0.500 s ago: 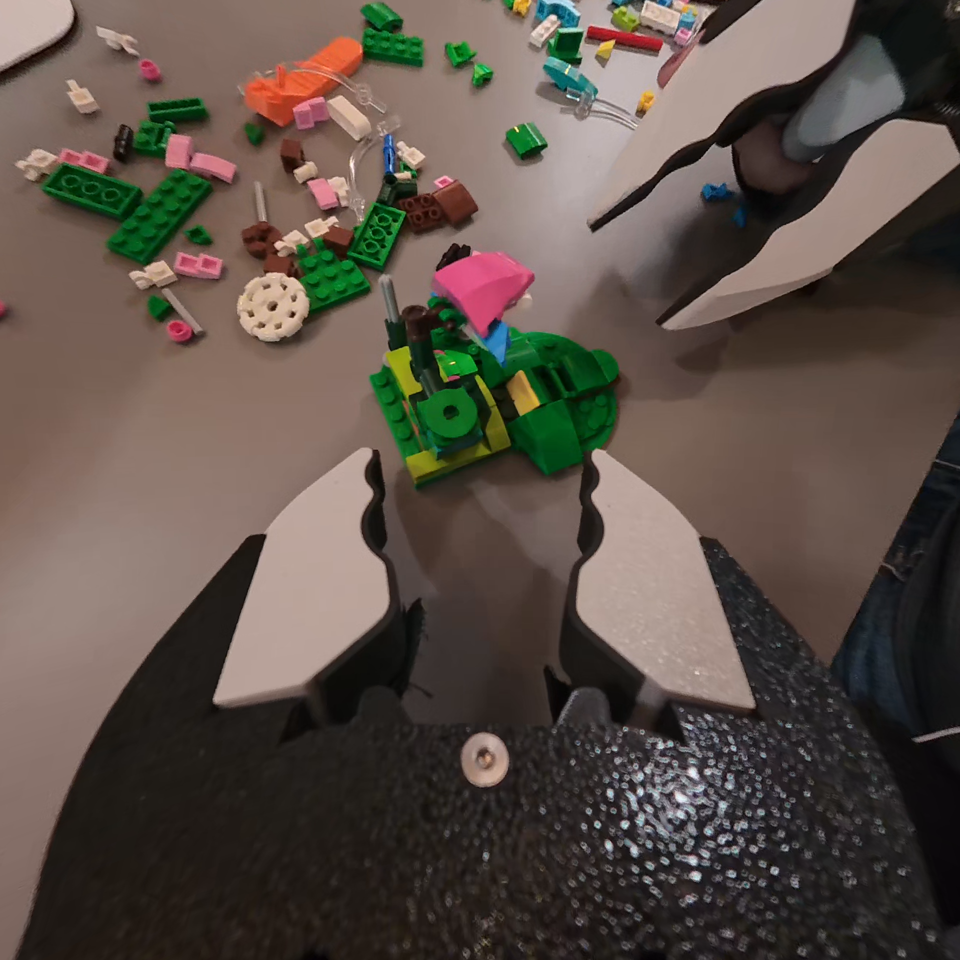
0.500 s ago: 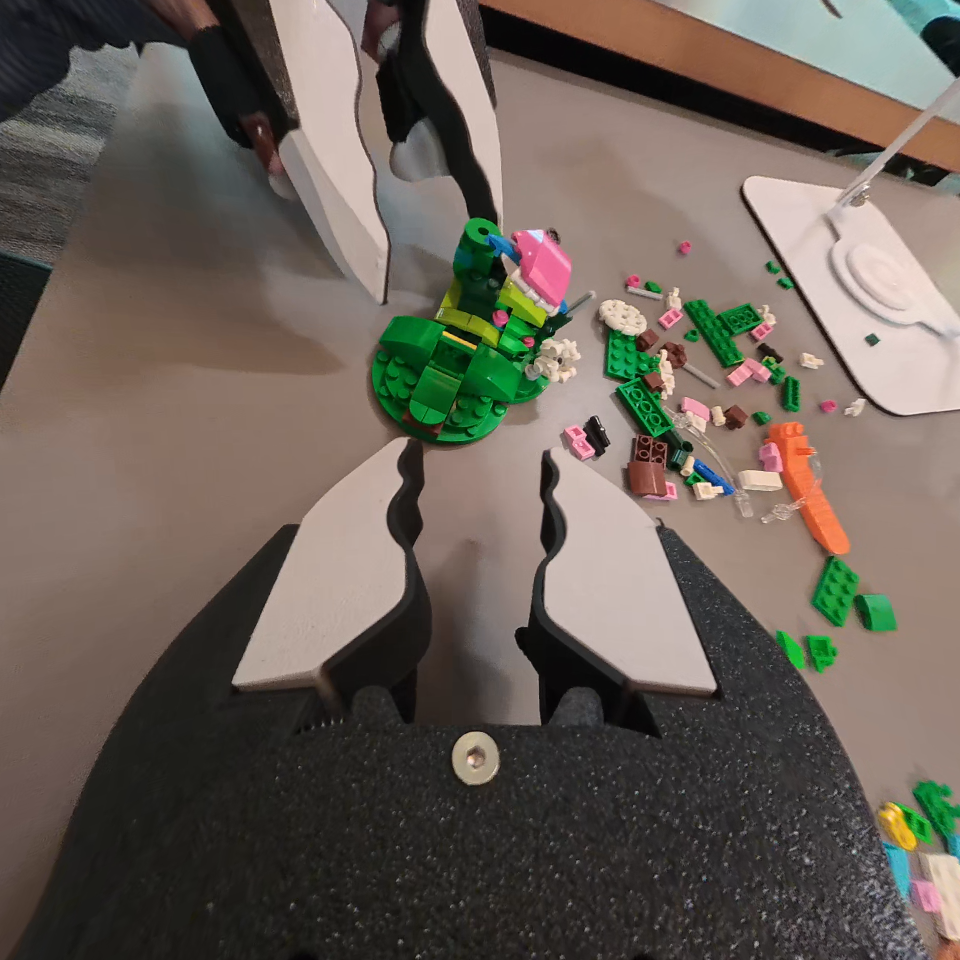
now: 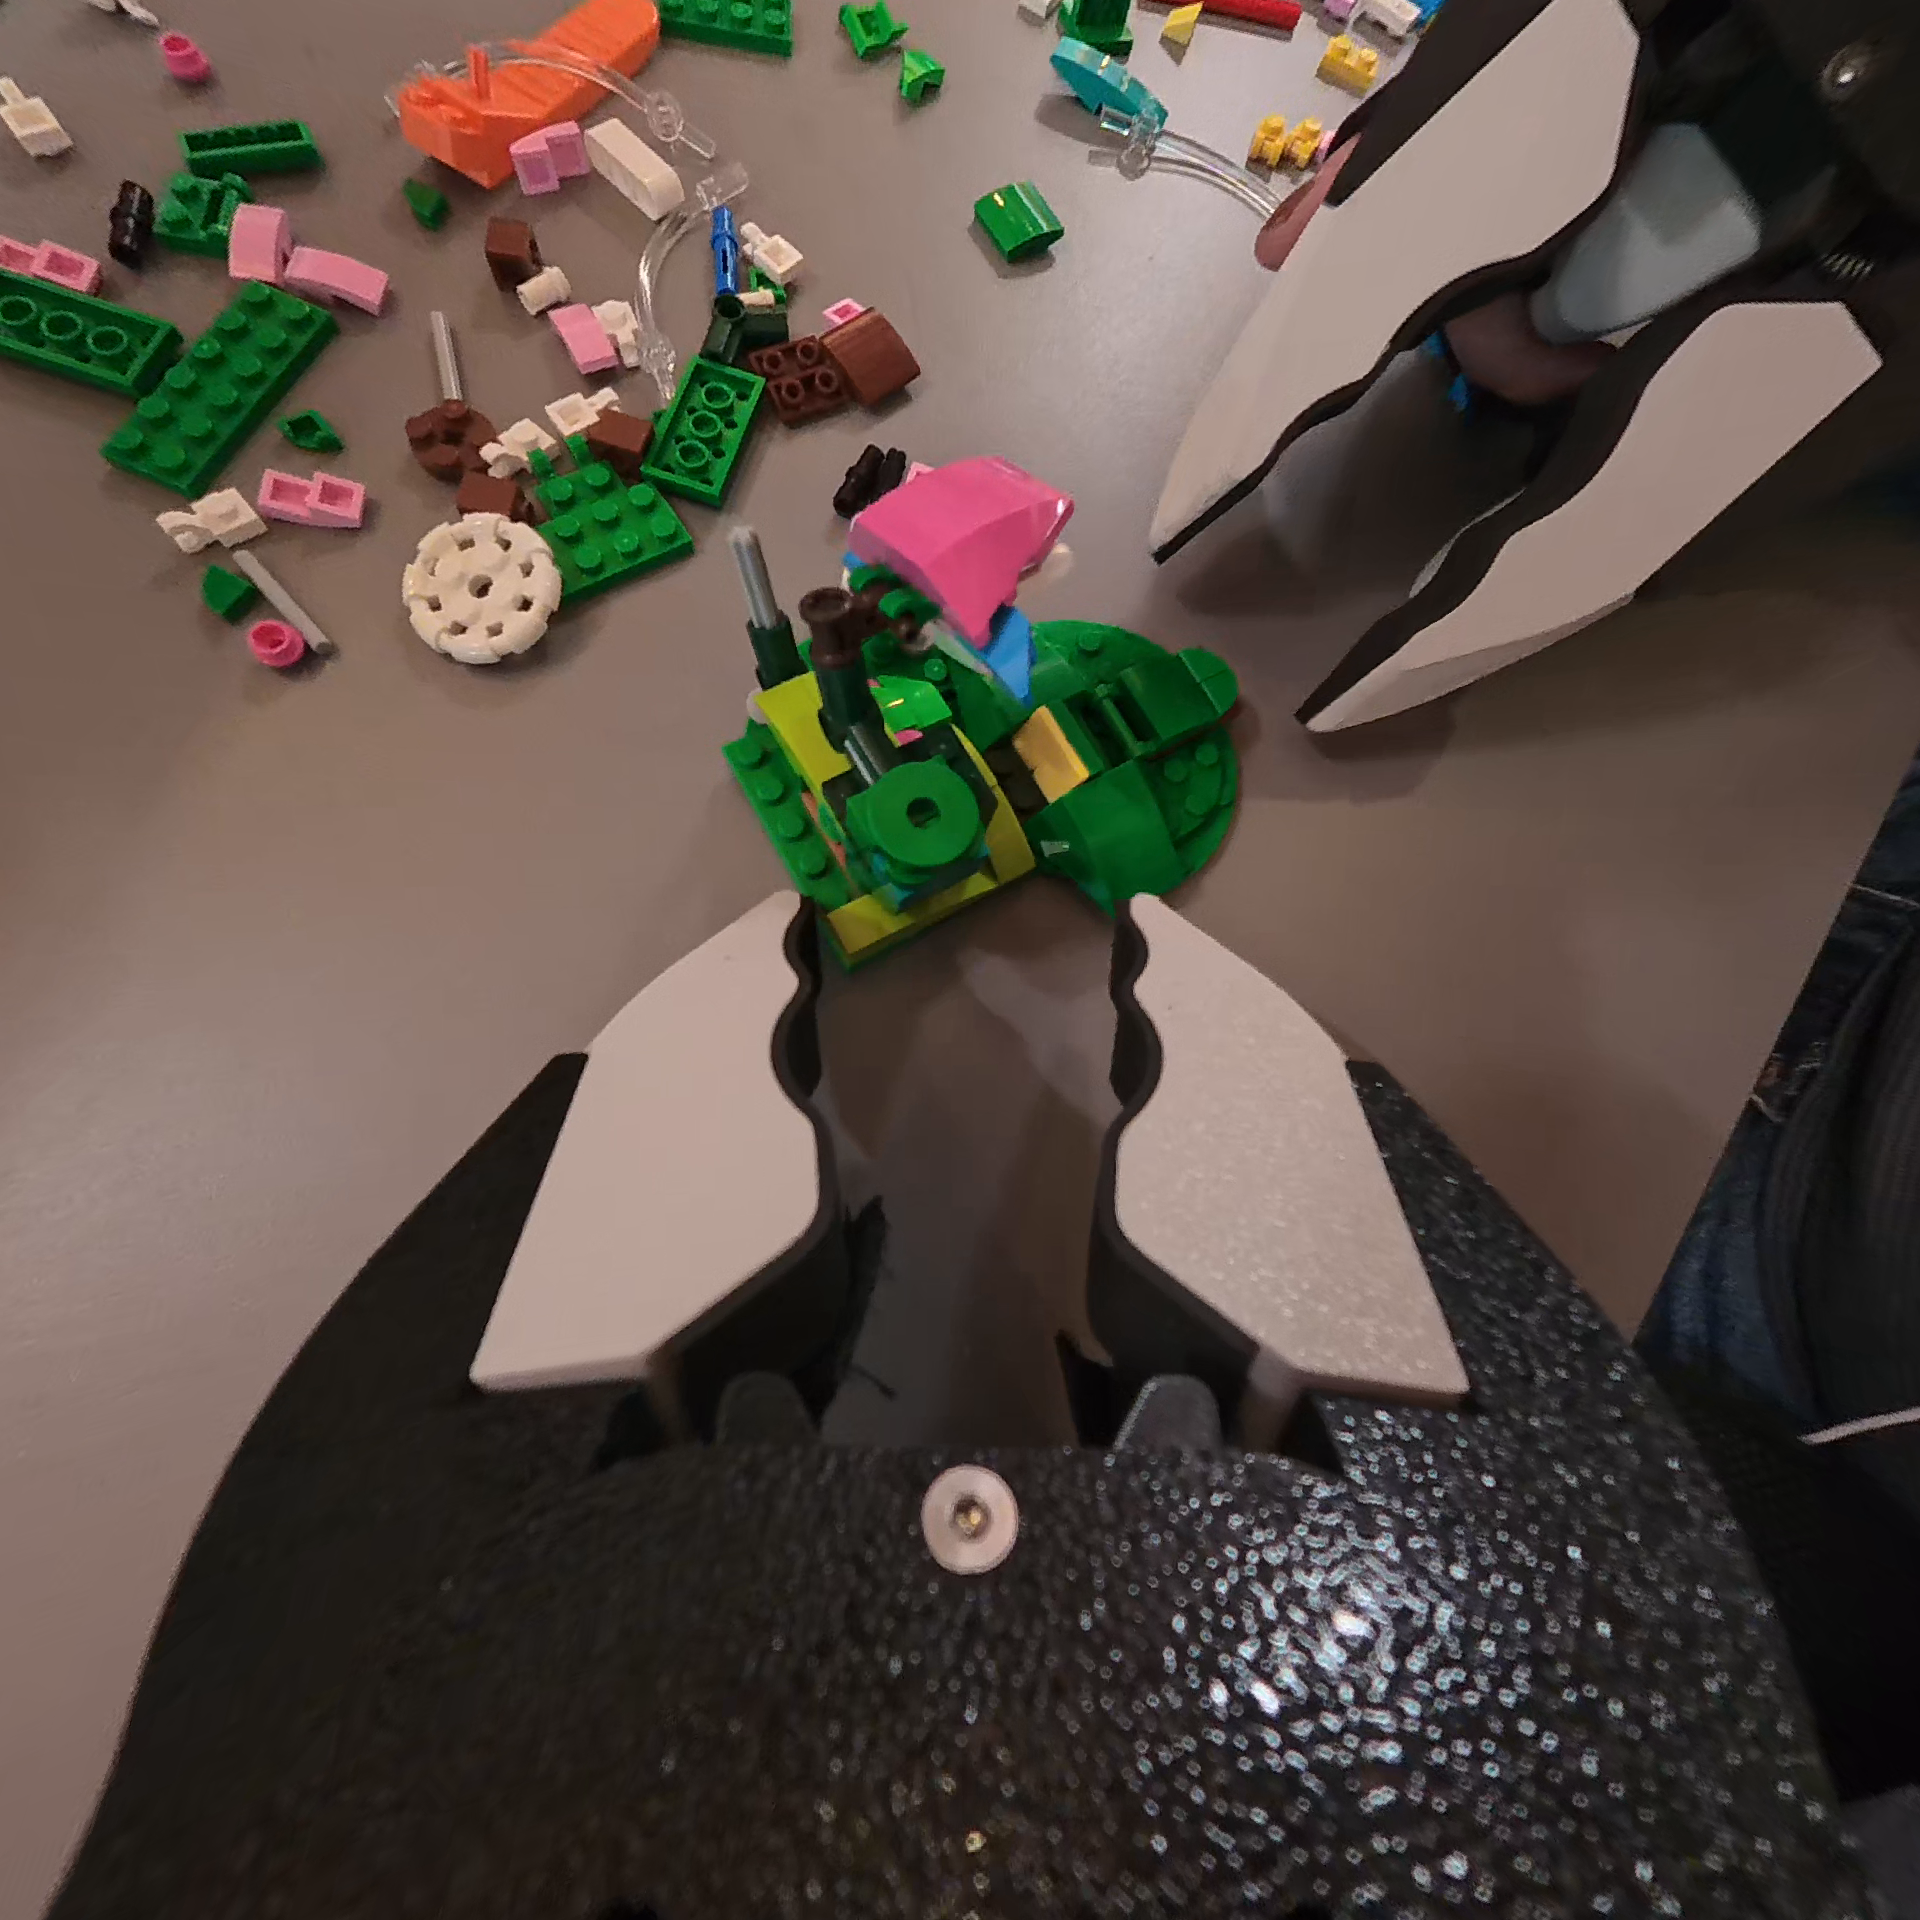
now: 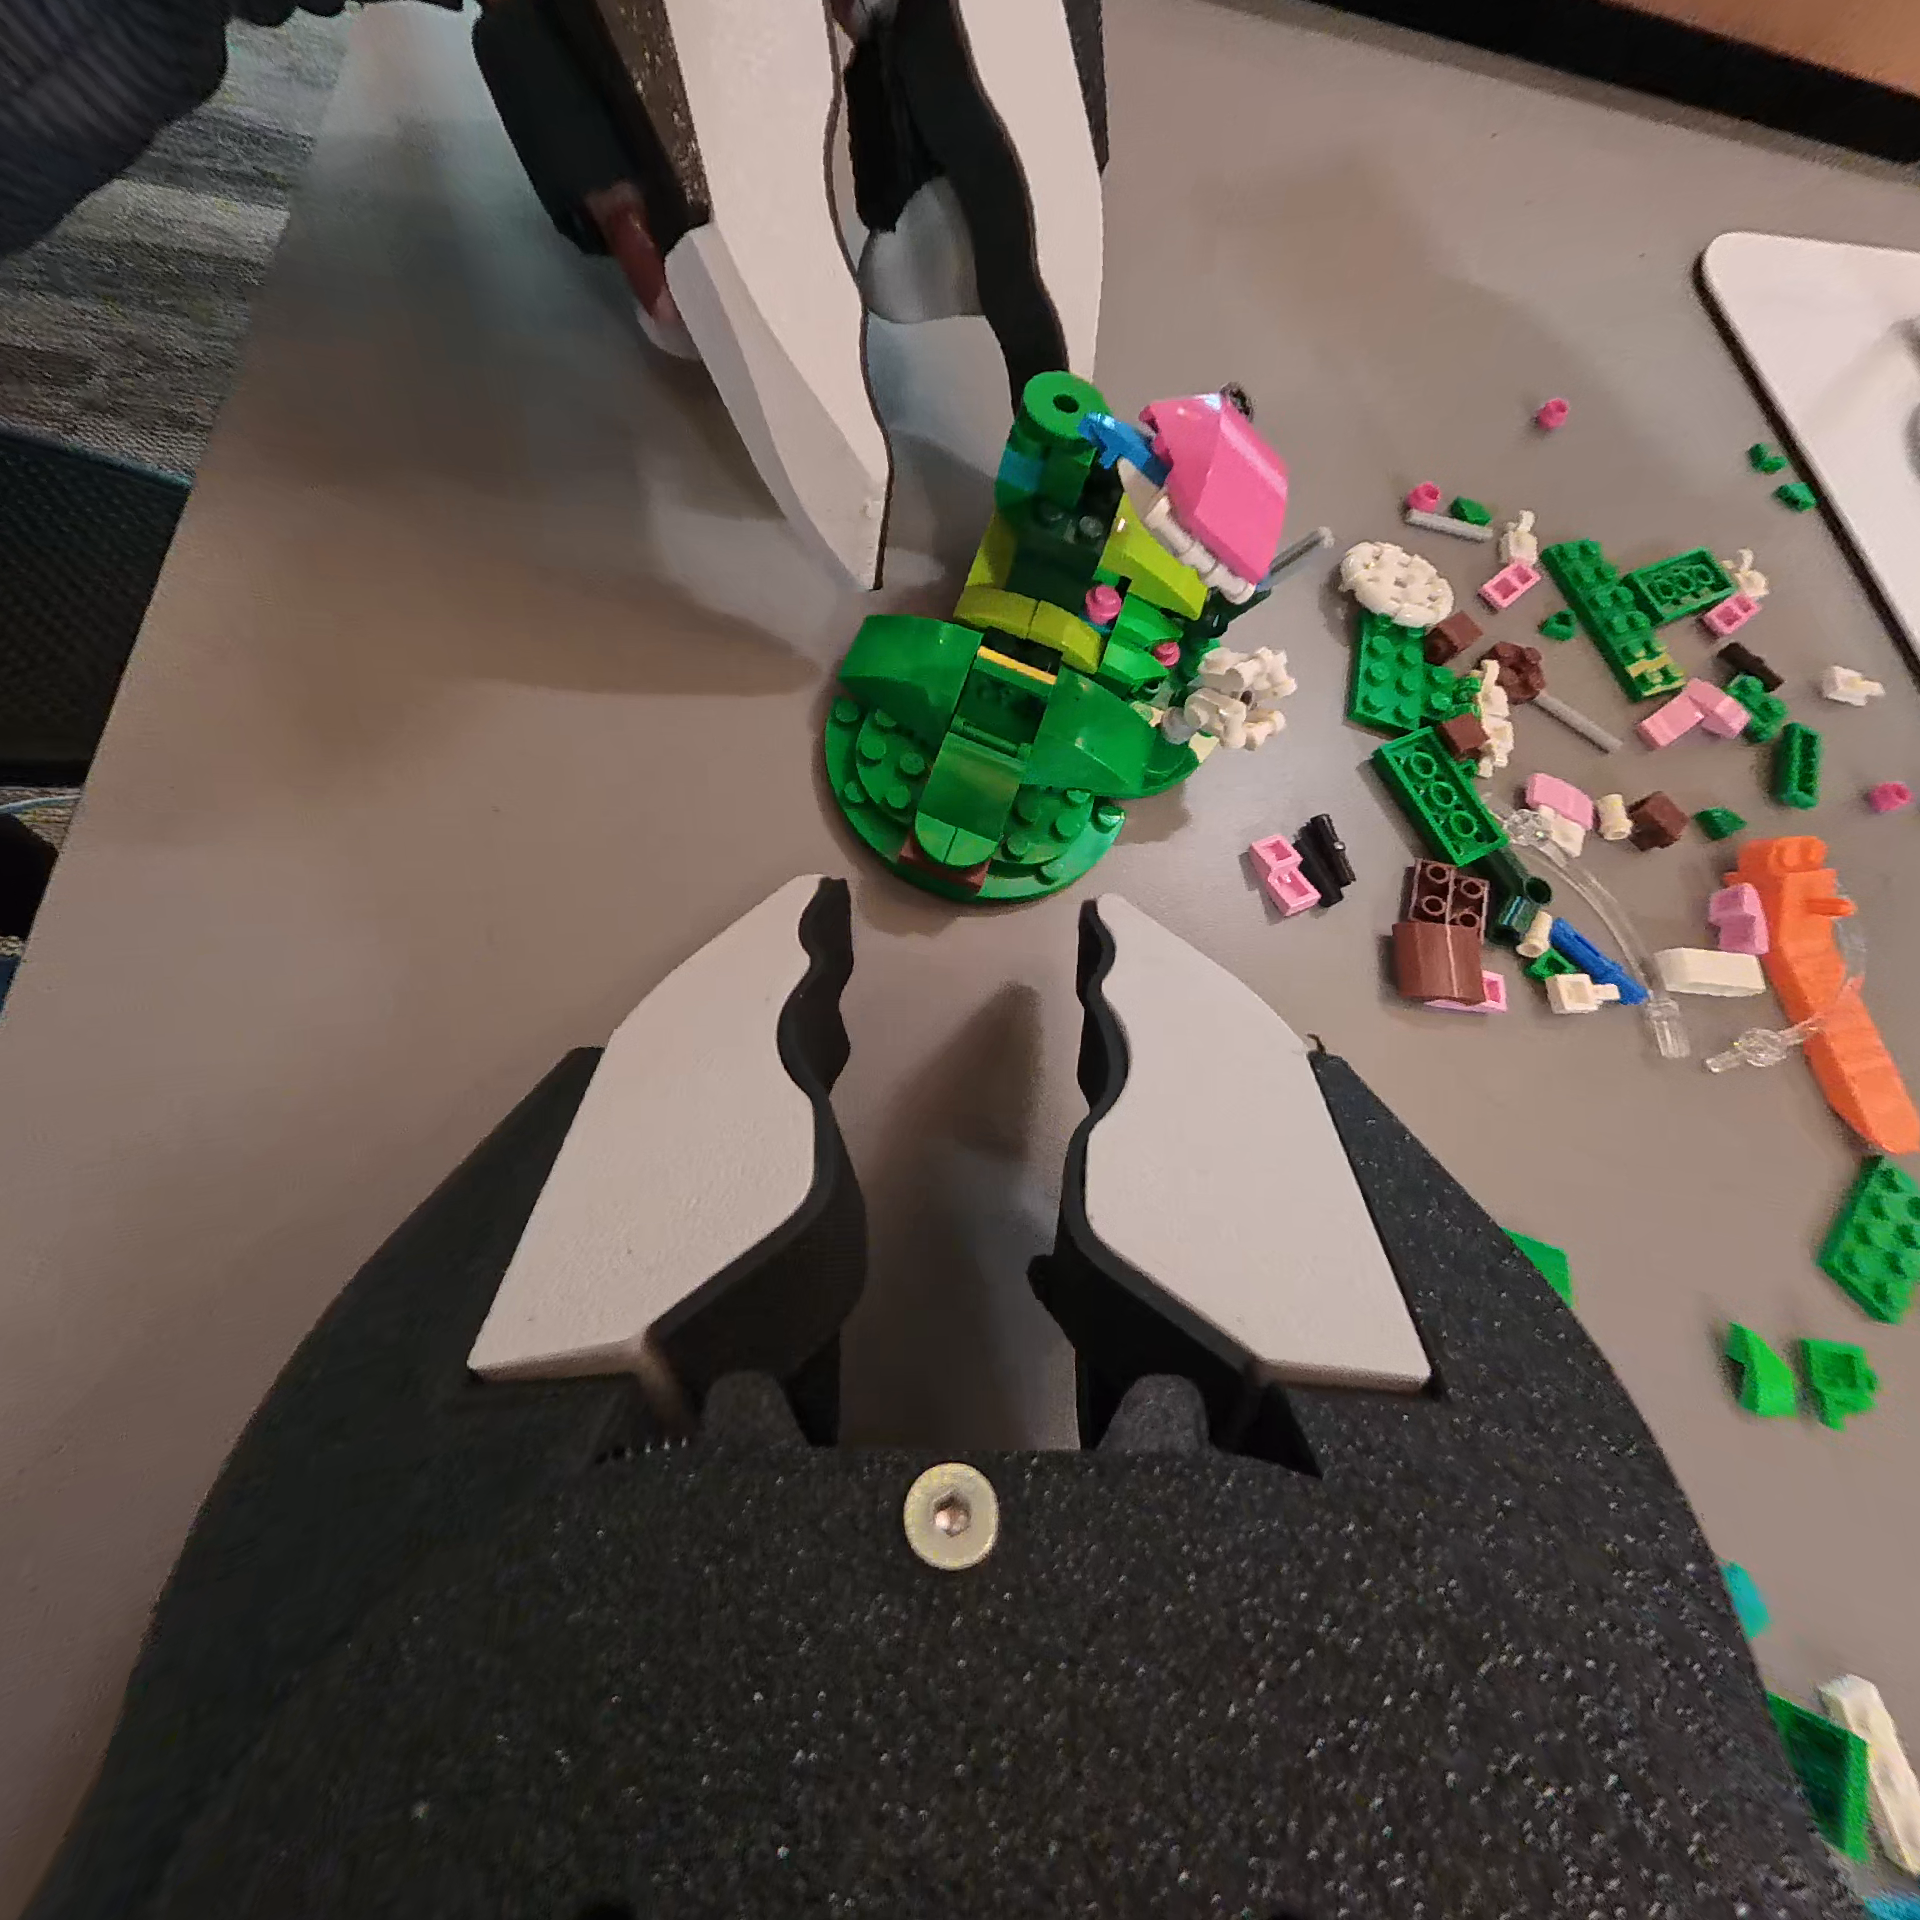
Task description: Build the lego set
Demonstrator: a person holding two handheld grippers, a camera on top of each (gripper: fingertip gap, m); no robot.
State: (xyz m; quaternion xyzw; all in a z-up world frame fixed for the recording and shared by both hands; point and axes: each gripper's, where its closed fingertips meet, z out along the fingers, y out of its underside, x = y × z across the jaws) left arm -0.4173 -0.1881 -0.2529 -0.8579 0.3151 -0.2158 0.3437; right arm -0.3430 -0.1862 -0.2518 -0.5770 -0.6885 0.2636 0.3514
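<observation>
- So, the half-built lego model, a green round studded base with lime slopes, a green stem topped by a round piece with a hole, and a big pink wedge head, stands upright on the grey matte tabletop, between the two tools.
- Left gripper, grey fingers with wavy black pads, has its jaws spread apart and holds nothing. Its tips sit just beside the lime edge of the model; I can't tell if they touch it.
- Right gripper is the same deal: jaws apart, nothing between them, tips just short of the round base on the opposite side.
- From the left wrist view the right gripper shows at the upper right, hovering near the model with a gap between its fingers.
- Loose lego pieces are scattered to one side of the model: green plates, pink and brown bits, a white round gear-like disc, a black clip, clear curved rods.
- An orange carrot-shaped piece lies farther out in that pile.
- A white flat stand base sits at the table's far edge in the right wrist view.
</observation>
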